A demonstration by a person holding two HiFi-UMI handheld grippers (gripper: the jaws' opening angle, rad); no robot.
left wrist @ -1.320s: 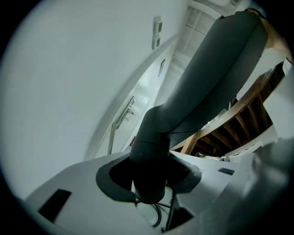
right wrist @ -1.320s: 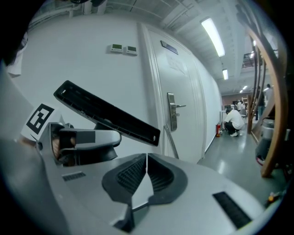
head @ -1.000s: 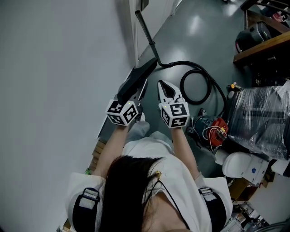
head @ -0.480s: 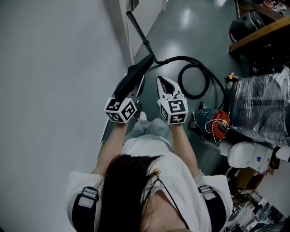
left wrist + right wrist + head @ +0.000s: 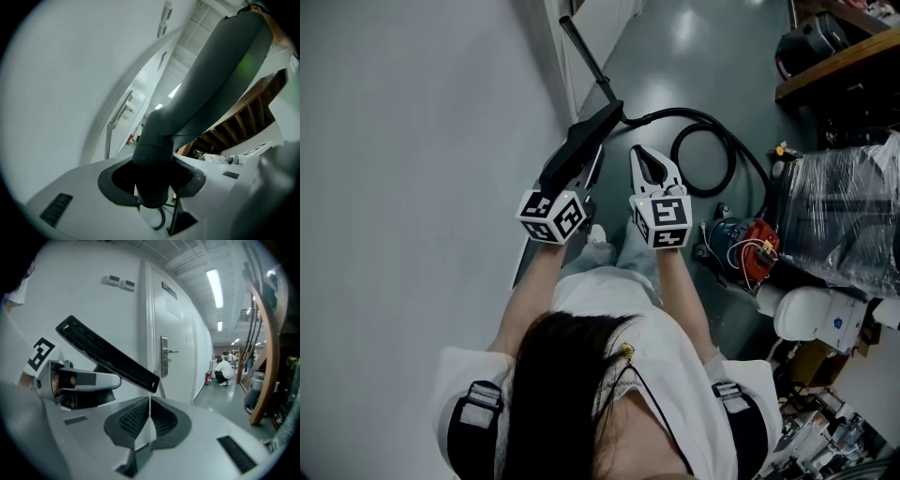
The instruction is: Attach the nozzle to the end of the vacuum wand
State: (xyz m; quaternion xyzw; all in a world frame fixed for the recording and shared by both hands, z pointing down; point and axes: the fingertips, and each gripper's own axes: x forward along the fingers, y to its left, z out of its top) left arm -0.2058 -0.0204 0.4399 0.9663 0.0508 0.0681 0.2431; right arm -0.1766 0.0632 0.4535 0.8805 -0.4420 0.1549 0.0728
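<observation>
Plainly, the left gripper (image 5: 152, 180) has its jaws partly closed around the round grey neck of the vacuum nozzle (image 5: 206, 89), with the dark pads against both sides of it. From that grip the nozzle widens and runs up and away to the right in the left gripper view. In the head view the left gripper (image 5: 584, 178) sits under the rear half of the nozzle (image 5: 577, 150), which points away from the person along the foot of the white wall (image 5: 412, 141).

The right gripper (image 5: 149, 401) has its ribbed pads pressed together with nothing between them. In the head view the right gripper (image 5: 645, 156) is just beside the left one, on the nozzle's right and apart from it. From the right gripper view the nozzle (image 5: 108, 355) shows as a long flat black bar slanting down to the right, with its far end above the closed jaws.

Past the nozzle's far end in the head view lies the thin black vacuum wand (image 5: 586, 56), which slants up toward the wall. The nozzle's tip overlaps the wand's near end, but whether they touch cannot be told. From that spot the black hose (image 5: 694, 112) curves right and coils in a loop on the grey floor (image 5: 675, 56). The right gripper view also shows a white door (image 5: 176, 319) with a lever handle beyond the nozzle.
</observation>
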